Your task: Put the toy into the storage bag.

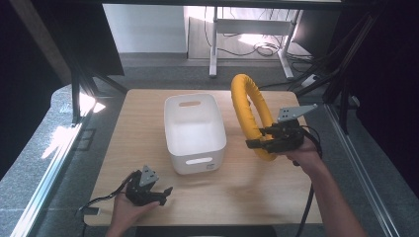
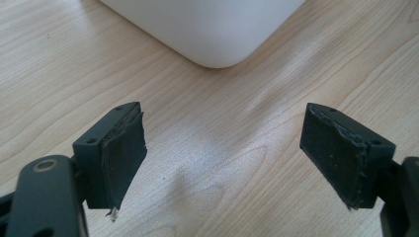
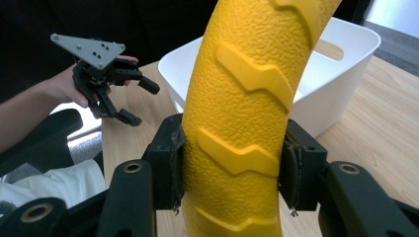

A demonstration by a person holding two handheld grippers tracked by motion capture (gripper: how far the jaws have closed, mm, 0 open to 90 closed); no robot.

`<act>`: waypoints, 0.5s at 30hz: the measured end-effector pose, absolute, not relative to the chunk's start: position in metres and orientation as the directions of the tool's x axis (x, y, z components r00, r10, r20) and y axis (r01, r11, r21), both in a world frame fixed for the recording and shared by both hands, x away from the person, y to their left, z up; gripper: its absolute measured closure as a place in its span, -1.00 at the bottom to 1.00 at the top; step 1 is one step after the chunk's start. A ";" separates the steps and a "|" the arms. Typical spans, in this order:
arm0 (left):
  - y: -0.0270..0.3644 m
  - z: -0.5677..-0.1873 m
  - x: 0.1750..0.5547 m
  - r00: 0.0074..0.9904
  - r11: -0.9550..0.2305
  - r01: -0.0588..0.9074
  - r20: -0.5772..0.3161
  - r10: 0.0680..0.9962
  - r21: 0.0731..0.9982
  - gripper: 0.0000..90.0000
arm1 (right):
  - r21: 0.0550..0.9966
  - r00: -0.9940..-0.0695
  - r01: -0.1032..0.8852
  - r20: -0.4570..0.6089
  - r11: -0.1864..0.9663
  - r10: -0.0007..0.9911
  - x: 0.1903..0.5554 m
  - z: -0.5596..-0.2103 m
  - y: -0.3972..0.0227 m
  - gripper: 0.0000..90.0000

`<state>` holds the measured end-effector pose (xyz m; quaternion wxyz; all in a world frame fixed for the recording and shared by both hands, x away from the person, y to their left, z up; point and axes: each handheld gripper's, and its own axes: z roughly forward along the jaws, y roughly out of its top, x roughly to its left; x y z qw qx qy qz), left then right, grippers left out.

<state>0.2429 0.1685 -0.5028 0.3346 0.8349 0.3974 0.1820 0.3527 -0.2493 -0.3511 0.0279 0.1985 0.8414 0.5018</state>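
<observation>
A fixed camera is looking forward and down from above the person's side onto the whole wooden table (image 1: 247, 187), taking in the floor beyond. The left gripper's camera is riding low and close over the tabletop, facing a rounded corner of the white bin (image 2: 207, 29) (the same bin (image 1: 195, 131) is sitting mid-table from above). The right gripper's camera is pressing close against the yellow ring (image 3: 242, 113), looking across the bin toward the left gripper (image 3: 138, 103).
</observation>
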 end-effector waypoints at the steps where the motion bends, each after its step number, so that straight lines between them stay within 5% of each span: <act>1: 0.168 -0.503 0.243 0.618 -0.461 0.542 0.039 0.785 0.703 -0.60 | 0.857 -0.921 0.303 0.151 0.417 0.359 0.353 -0.349 -0.248 0.14; 15: 0.168 -0.503 0.243 0.616 -0.459 0.544 0.038 0.787 0.702 -0.61 | 0.874 -0.932 0.273 0.136 0.401 0.336 0.353 -0.335 -0.238 0.14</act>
